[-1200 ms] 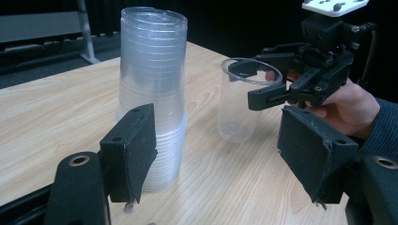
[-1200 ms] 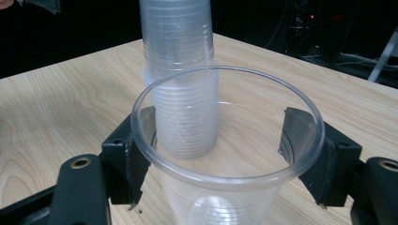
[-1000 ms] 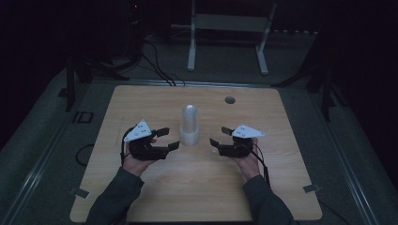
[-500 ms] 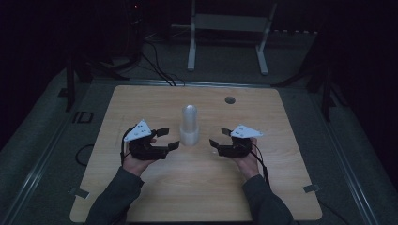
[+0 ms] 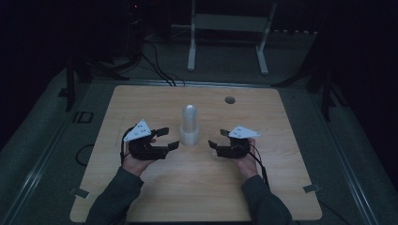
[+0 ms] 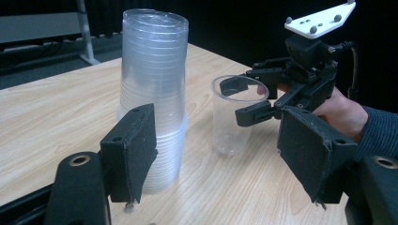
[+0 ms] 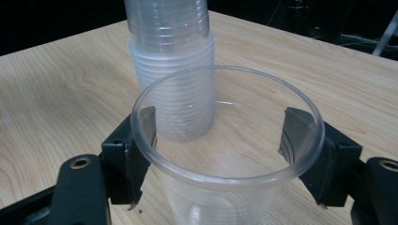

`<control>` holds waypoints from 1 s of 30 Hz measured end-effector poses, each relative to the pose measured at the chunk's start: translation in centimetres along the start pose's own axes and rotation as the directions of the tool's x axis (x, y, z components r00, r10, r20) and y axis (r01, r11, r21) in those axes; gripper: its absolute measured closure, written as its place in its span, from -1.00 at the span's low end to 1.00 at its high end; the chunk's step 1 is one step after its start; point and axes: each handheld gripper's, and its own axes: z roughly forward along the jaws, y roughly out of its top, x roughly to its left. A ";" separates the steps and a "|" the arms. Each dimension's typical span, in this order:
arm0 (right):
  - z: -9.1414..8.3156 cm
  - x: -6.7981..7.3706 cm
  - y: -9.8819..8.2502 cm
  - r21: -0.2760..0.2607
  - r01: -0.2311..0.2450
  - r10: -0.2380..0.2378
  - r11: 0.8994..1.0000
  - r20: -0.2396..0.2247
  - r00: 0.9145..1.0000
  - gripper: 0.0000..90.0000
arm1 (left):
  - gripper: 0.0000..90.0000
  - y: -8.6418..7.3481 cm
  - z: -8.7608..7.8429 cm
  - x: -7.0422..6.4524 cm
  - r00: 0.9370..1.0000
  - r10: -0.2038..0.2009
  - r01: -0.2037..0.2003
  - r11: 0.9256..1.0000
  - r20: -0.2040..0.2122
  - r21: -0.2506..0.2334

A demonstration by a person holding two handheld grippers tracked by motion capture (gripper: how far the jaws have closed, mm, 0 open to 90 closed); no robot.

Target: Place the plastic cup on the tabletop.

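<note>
A tall stack of clear plastic cups (image 5: 189, 124) stands mouth-down at the middle of the wooden table (image 5: 197, 192). My left gripper (image 5: 170, 138) lies just left of the stack, open, with nothing between its jaws. In the left gripper view the stack (image 6: 152, 84) rises beyond the left jaw of my left gripper (image 6: 218, 126). My right gripper (image 5: 217, 139) is to the right of the stack. In the right gripper view my right gripper (image 7: 220, 126) is shut on a single clear cup (image 7: 211, 197), upright, with the stack (image 7: 169, 42) right behind it. That cup (image 6: 230, 136) rests on the table in my right gripper (image 6: 237, 101).
A small round hole (image 5: 230, 100) sits in the tabletop at the back right. Beyond the table's far edge stands a white frame (image 5: 227, 23), with cables (image 5: 159, 70) on the dark floor. The person's forearms come in over the front edge.
</note>
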 end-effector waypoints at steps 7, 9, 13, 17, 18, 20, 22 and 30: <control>0.1 0.1 -0.2 0.010 0.002 -0.002 1.000 0.013 1.000 -0.40 | -0.37 0.0 -0.1 0.0 1.000 0.000 0.000 1.000 0.001 -0.002; 0.1 0.1 -0.3 0.011 -0.003 0.003 1.000 0.015 1.000 -0.40 | -0.36 0.0 -0.1 0.0 1.000 0.001 -0.001 1.000 0.001 0.000; 0.1 0.1 -0.5 0.017 0.000 0.000 1.000 0.018 1.000 -0.40 | -0.37 0.0 0.0 0.0 1.000 0.003 -0.003 1.000 0.002 0.001; 0.1 0.2 -0.7 0.017 -0.003 0.002 1.000 0.019 1.000 -0.40 | -0.36 0.0 0.0 0.0 1.000 0.002 -0.002 1.000 0.001 0.001; 0.1 0.2 -0.7 0.017 -0.002 0.002 1.000 0.018 1.000 -0.40 | -0.36 0.0 0.0 0.0 1.000 0.002 -0.002 1.000 0.001 0.001; 0.1 0.2 -0.7 0.018 0.001 -0.001 1.000 0.018 1.000 -0.40 | -0.37 0.0 0.0 0.0 1.000 0.001 -0.001 1.000 0.000 0.001; 0.1 0.2 -0.8 0.018 -0.001 0.001 1.000 0.017 1.000 -0.40 | -0.36 0.0 0.0 0.0 1.000 0.001 -0.001 1.000 0.001 0.001; 0.0 0.5 -1.0 0.028 0.008 -0.008 1.000 0.014 1.000 -0.52 | -0.37 0.0 0.0 -0.1 1.000 0.002 -0.002 1.000 0.002 0.003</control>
